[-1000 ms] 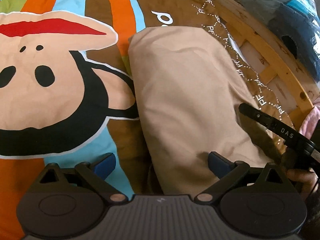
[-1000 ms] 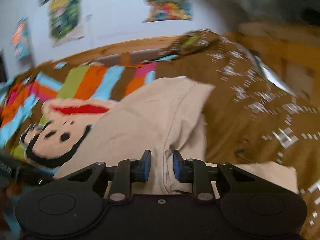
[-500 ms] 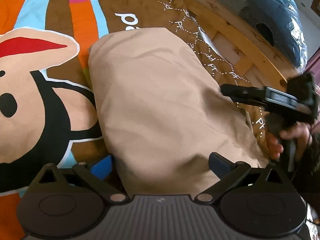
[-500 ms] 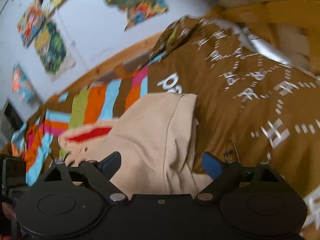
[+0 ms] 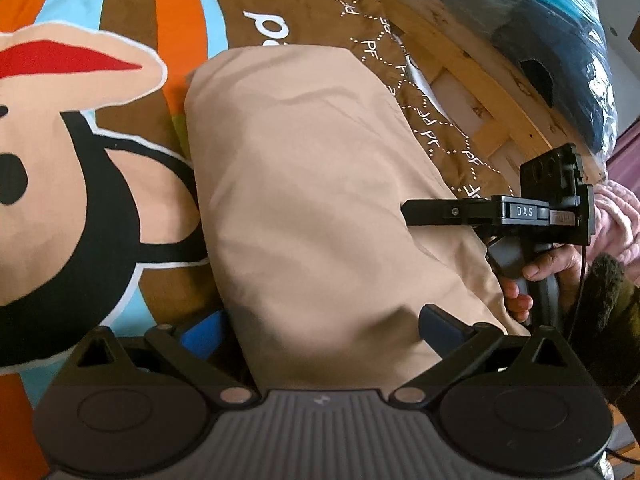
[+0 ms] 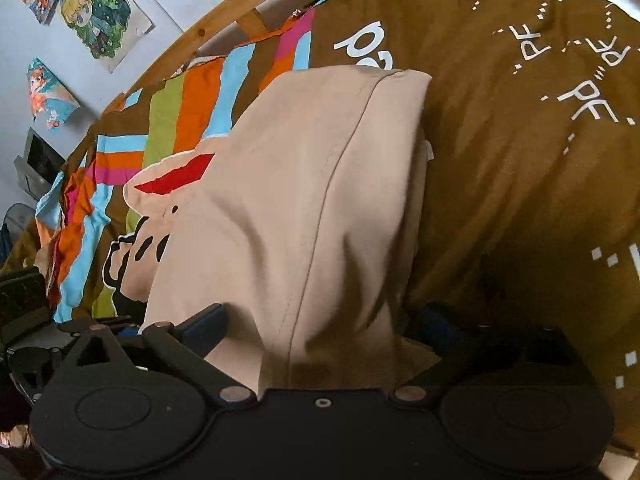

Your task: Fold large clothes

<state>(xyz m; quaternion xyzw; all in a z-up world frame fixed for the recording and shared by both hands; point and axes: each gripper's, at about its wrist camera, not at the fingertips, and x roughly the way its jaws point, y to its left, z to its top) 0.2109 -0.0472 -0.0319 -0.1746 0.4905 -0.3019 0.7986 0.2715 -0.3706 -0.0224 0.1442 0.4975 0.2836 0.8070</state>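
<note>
Where the brown cover (image 5: 304, 12) with its bright stripes and cartoon face spreads over the bed, lies a folded beige garment (image 5: 320, 184), long and flat, reaching away from both cameras. Beyond the cover's far edge, a wooden bed frame (image 5: 472, 68); past that, a dark bundle in clear plastic (image 5: 560, 52). On the wall, seen from the right wrist, cartoon posters (image 6: 92, 8) above the frame's curved rail. At the right rim of the left view, pink knit fabric (image 5: 616, 216) and a dark fuzzy cuff (image 5: 608, 292).

Nothing lying on top of the garment; only its own bulk between the fingers.

Left gripper (image 5: 320, 324) spread wide, blue pads either side of the garment's near end, not pinching it, cloth running up between them. Right gripper (image 6: 320, 328) opening to its widest, fingers straddling the near end of the garment along a stitched seam, pads clear of the cloth, holding nothing. In the left view, right gripper's body held by a hand (image 5: 548, 268) just beside the garment's right edge, one black finger (image 5: 440, 212) reaching over the cloth.
</note>
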